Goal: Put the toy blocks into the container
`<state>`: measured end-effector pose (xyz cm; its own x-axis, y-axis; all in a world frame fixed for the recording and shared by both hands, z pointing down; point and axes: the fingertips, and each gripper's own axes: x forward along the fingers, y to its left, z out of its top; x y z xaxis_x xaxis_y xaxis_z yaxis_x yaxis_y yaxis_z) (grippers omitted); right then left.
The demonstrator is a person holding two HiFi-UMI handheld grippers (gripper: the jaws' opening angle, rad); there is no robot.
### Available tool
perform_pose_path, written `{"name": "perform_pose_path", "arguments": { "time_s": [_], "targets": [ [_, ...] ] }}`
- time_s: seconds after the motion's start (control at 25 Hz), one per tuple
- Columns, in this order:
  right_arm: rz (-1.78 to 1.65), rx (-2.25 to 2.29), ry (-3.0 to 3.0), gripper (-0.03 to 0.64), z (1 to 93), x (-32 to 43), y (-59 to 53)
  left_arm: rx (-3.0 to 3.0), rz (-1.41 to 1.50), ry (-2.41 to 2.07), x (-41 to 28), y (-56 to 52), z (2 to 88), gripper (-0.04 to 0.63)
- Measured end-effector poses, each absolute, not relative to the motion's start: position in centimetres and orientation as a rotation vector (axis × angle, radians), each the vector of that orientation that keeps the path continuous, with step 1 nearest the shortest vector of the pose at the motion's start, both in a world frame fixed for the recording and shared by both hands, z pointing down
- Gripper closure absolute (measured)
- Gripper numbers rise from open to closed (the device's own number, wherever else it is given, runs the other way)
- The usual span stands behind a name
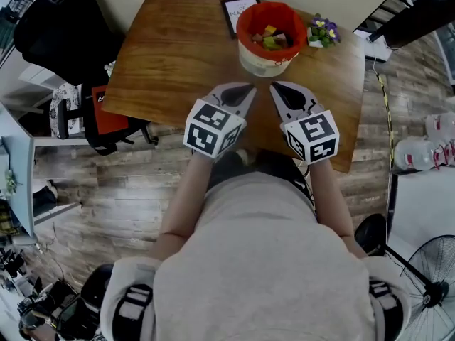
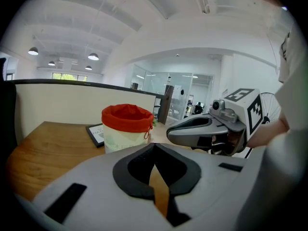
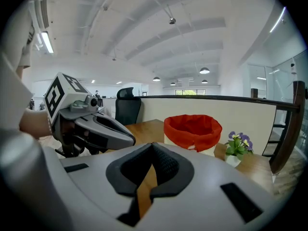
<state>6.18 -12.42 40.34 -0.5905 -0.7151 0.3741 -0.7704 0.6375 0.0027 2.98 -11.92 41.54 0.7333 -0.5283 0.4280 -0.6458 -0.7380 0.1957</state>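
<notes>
The container point(image 1: 269, 57) is a pale tub with a red liner; it stands at the far middle of the wooden table point(image 1: 170, 62). Several coloured toy blocks point(image 1: 270, 38) lie inside it. The same tub appears in the left gripper view point(image 2: 126, 126) and the right gripper view point(image 3: 192, 131); its contents are hidden in both. My left gripper point(image 1: 249, 88) and right gripper point(image 1: 274, 86) hover side by side over the table's near edge, just short of the tub. Both are shut with nothing between their jaws, as the left gripper point(image 2: 154, 146) and right gripper point(image 3: 153, 145) show in their own views.
A black picture frame point(image 1: 238, 13) lies behind the tub on its left, and a small flower pot point(image 1: 323, 33) stands on its right. A black office chair point(image 1: 64, 34) stands left of the table. Water bottles point(image 1: 430, 148) and a fan point(image 1: 426, 283) are on the floor at right.
</notes>
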Motion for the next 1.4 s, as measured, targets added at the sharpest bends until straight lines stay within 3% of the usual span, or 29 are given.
{"name": "perform_pose_path", "arguments": {
  "time_s": [1.4],
  "targets": [
    [0.325, 1.151, -2.486, 0.606, 42.9, 6.1, -11.6, 2.535, 0.582, -0.896, 1.9, -11.1, 43.5, 0.583]
  ]
}}
